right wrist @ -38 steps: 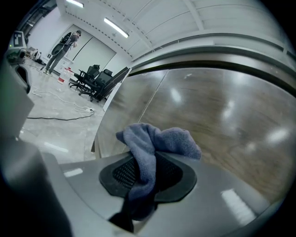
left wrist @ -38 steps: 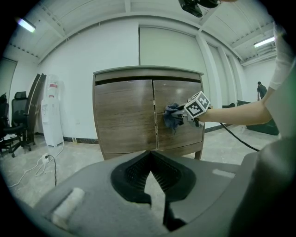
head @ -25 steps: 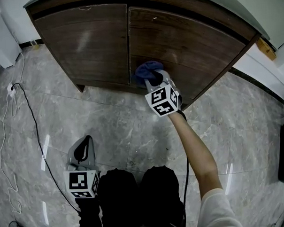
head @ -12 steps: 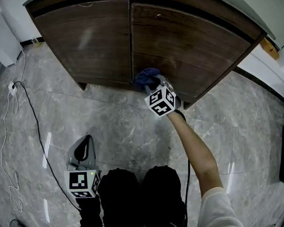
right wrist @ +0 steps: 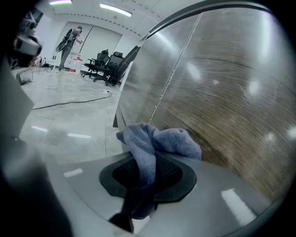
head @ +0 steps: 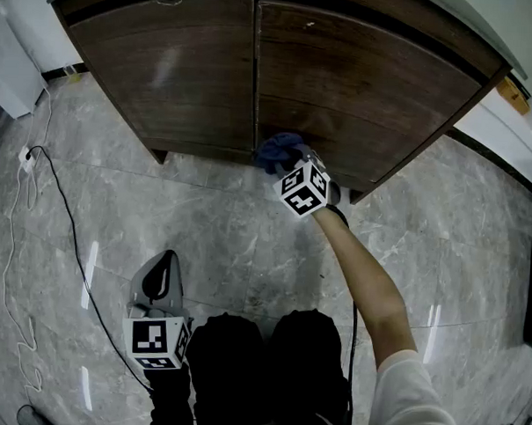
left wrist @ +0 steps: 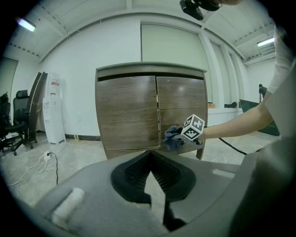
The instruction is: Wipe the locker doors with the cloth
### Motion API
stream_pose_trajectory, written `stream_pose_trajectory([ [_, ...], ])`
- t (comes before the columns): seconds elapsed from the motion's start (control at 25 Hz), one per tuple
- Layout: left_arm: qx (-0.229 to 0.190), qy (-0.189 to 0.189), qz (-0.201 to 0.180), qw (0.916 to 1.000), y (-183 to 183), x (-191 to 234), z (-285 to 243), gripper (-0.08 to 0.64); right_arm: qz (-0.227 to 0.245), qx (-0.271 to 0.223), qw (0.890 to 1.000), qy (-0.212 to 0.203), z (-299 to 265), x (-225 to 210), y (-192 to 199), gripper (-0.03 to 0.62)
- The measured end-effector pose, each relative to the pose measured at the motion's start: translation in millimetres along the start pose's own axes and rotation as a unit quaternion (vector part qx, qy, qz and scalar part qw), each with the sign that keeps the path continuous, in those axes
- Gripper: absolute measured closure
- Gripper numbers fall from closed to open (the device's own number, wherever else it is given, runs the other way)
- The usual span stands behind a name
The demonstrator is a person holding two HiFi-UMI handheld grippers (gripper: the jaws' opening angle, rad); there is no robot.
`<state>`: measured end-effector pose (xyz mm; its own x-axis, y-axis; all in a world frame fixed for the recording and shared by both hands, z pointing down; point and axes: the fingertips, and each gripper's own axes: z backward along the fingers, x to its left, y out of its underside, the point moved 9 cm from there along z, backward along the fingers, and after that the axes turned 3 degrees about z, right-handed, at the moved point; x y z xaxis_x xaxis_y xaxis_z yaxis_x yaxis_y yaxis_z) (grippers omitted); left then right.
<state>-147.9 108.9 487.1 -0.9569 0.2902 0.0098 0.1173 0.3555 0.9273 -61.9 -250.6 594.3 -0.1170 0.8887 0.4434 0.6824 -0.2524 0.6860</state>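
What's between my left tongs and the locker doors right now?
Only bare floor, in both the head view and the left gripper view; the left tongs hang short of the locker doors.

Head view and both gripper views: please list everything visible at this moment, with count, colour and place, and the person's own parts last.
locker: one, dark brown wood, two shut doors, standing on the floor
cloth: one, blue, against the bottom of the right door near the seam
floor: grey marble tiles
black cable: one, on the floor at left
white cable: one, far left on the floor
water dispenser: one, white, left of the locker
chairs: a few, black, far across the room
right gripper: grey, shut on the cloth at the right door
left gripper: grey, shut and empty, held low over the floor
arm: one, bare forearm, white sleeve
legs: dark trousers, bottom centre
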Motion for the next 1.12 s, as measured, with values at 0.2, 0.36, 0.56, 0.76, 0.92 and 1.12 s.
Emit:
stream_pose_trajectory([
  [0.2,-0.001,0.0,0.004,1.0,0,1,2,0.56,0.005,-0.014,1.0,0.007,12,-8,-20,0.502],
  [0.36,-0.005,0.001,0.005,1.0,-2,1,4,0.56,0.011,-0.026,0.999,0.015,22,-16,-37,0.502],
  [0.56,-0.007,0.004,0.005,1.0,-2,-1,5,0.56,0.01,-0.038,0.999,0.018,33,-24,-50,0.502],
  [0.76,-0.008,0.003,0.008,0.9999,-3,-1,7,0.56,0.015,-0.058,0.998,0.035,51,-38,-73,0.502],
  [0.92,-0.01,0.005,0.011,0.9999,-3,-1,8,0.558,0.023,-0.084,0.995,0.056,74,-54,-105,0.502],
  [1.12,-0.014,0.008,0.014,0.9998,-4,-3,9,0.56,0.042,-0.117,0.989,0.08,101,-75,-146,0.5],
])
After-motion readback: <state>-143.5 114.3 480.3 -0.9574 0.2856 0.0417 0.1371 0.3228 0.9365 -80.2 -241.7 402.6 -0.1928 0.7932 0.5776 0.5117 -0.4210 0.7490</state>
